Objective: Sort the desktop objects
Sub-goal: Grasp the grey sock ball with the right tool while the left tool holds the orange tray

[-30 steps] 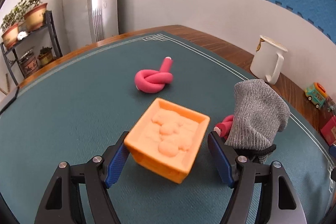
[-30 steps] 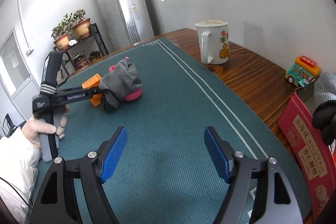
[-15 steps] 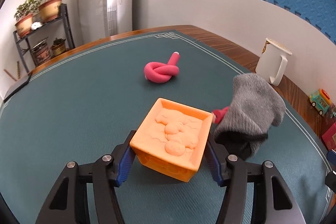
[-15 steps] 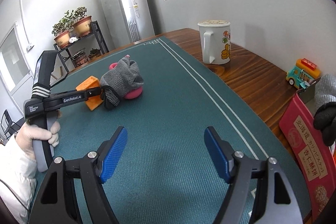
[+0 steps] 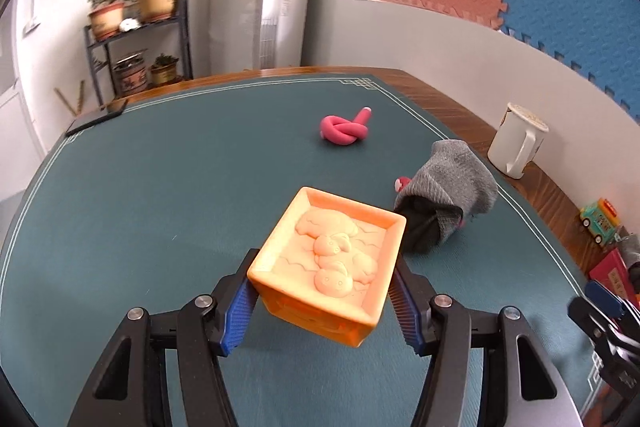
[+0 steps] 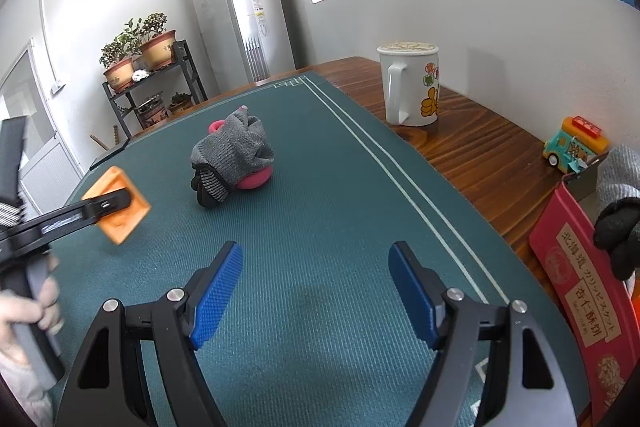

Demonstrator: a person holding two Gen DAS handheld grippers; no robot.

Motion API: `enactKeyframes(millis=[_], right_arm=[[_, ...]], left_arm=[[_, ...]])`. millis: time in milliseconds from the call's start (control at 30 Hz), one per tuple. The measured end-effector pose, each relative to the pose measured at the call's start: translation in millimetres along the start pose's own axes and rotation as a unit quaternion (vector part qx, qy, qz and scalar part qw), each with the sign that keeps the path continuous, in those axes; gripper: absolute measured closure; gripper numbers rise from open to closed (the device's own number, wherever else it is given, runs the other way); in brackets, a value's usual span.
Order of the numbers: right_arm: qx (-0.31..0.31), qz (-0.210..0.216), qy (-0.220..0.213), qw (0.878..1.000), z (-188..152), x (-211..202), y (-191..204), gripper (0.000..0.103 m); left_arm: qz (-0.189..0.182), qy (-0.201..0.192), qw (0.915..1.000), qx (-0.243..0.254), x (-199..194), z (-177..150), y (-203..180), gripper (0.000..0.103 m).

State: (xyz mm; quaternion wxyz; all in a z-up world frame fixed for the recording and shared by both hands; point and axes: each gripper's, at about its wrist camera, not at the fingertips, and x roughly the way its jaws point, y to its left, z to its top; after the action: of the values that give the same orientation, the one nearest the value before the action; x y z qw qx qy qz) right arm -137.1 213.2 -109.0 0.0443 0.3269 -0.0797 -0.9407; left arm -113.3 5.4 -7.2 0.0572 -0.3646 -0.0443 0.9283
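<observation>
Closest in the left wrist view, the left tongs [image 5: 322, 301] clamp an orange block [image 5: 328, 263], their blue pads pressed against its two opposite sides. The block is a square, tray-like piece with raised cartoon figures on its top face, and it is lifted clear of the green mat [image 5: 160, 211] that covers the table. In the right wrist view the same block [image 6: 120, 207] shows at the left edge, held off the mat in those tongs, with a hand [image 6: 24, 311] wrapped around the handle below.

The right tongs [image 6: 316, 291] hover over bare mat with their jaws spread wide and nothing between them. At the right edge, a red box [image 6: 576, 291] with printed characters leans beside a grey and black glove [image 6: 618, 211].

Farther out on the mat, a grey knitted glove [image 5: 448, 203] lies crumpled over a pink thing [image 5: 402, 183], only a bit of which shows. Beyond it, well apart, a pink knotted tube [image 5: 344, 129] rests on the mat.

On the bare wooden strip of the table to the right stand a white mug [image 6: 412, 85] with cartoon prints and, nearer the wall, a small toy bus [image 6: 574, 143].
</observation>
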Motion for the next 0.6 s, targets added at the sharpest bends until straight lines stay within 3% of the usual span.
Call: enactKeyframes(millis=[300, 500, 600], right_arm=[[0.012, 0.010, 0.007, 1.000, -3.6, 3.1, -3.1, 0.024], [0.033, 0.023, 0.002, 0.999, -4.5, 2.0, -12.4, 0.024], [0.046, 0.020, 0.021, 0.999, -1.7, 10.2, -17.3, 0.024]], left_arm=[[0.021, -0.013, 0.9992, -0.031, -34.0, -30.8, 20.0, 0.041], [0.036, -0.008, 0.9981, -0.050, -35.0, -45.1, 34.5, 0.041], [0.033, -0.006, 0.9978, -0.058, -35.6, -50.3, 37.4, 0.041]])
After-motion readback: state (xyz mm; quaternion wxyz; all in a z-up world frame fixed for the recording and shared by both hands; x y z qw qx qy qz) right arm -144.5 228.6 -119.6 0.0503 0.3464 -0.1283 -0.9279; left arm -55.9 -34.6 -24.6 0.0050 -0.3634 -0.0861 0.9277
